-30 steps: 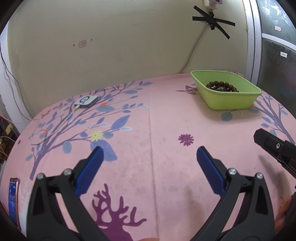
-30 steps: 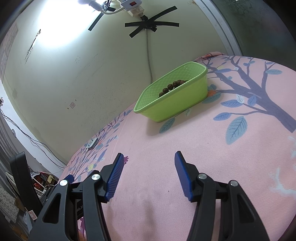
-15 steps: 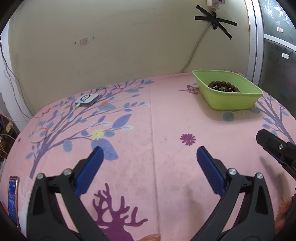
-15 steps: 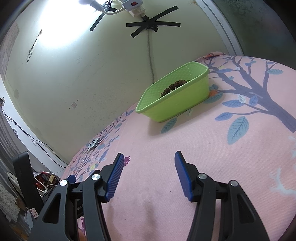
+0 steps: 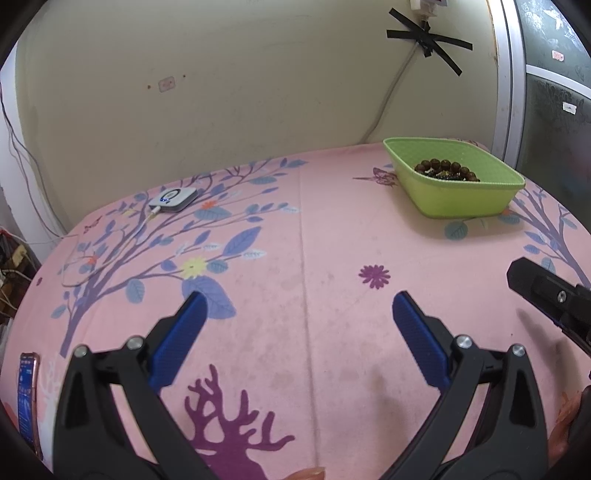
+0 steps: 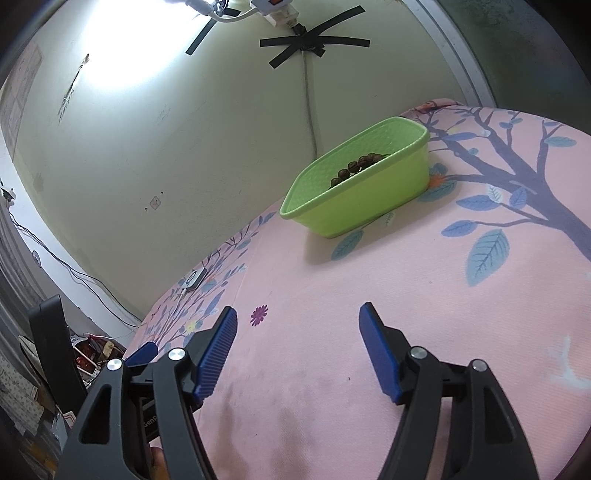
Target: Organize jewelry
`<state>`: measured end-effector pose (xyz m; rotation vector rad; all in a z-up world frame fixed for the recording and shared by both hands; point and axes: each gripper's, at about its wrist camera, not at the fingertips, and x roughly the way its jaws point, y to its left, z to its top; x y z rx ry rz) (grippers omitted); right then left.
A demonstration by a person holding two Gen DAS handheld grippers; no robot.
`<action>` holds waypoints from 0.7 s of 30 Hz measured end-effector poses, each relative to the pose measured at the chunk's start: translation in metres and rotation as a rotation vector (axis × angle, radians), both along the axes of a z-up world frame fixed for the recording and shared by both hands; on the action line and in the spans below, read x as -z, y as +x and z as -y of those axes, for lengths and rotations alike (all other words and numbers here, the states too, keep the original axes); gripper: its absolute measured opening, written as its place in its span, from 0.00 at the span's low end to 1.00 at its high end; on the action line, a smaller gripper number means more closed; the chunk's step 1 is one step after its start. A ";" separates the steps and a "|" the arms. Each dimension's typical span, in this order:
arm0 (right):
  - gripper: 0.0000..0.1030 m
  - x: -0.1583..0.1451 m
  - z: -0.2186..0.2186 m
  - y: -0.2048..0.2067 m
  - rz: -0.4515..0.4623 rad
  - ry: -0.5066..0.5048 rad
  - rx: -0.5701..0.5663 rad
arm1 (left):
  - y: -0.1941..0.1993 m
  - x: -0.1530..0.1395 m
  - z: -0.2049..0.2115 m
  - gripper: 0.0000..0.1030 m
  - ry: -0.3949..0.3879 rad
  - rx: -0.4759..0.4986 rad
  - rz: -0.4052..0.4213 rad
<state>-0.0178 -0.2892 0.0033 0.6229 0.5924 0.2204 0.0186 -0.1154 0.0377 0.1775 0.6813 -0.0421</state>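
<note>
In the left wrist view, the left gripper (image 5: 297, 315) is seen with its jaws spread wide and nothing between them, hovering over a pink patterned tablecloth (image 5: 295, 240). At about one o'clock from it, well apart, a green basket (image 5: 461, 199) stands near the wall, and a string of brown beads (image 5: 445, 170) is seen lying inside it. No other jewelry is visible on the cloth, so the task is judged to be at or close to its end, with little or nothing left to gather as far as can be told. A small white charger (image 5: 173, 198) with its cable lies at eleven o'clock, a phone (image 5: 26, 391) is seen at the cloth's edge at eight o'clock, and part of the right gripper is caught at three o'clock, its jaws not shown there. In the right wrist view, the right gripper (image 6: 297, 330) is likewise seen released and empty, with the basket (image 6: 369, 206) at about twelve o'clock and the beads (image 6: 354, 168) only partly seen over its rim. What is added by this view is clutter beyond the table edge at nine o'clock and a power strip (image 6: 273, 9) taped high on the wall; the phone is shown only by the left view, and the beads are shown more fully there.
</note>
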 end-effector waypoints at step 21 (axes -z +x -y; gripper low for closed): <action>0.43 0.000 0.001 0.001 -0.004 0.000 0.002 | 0.001 -0.001 -0.004 0.94 -0.018 -0.014 -0.006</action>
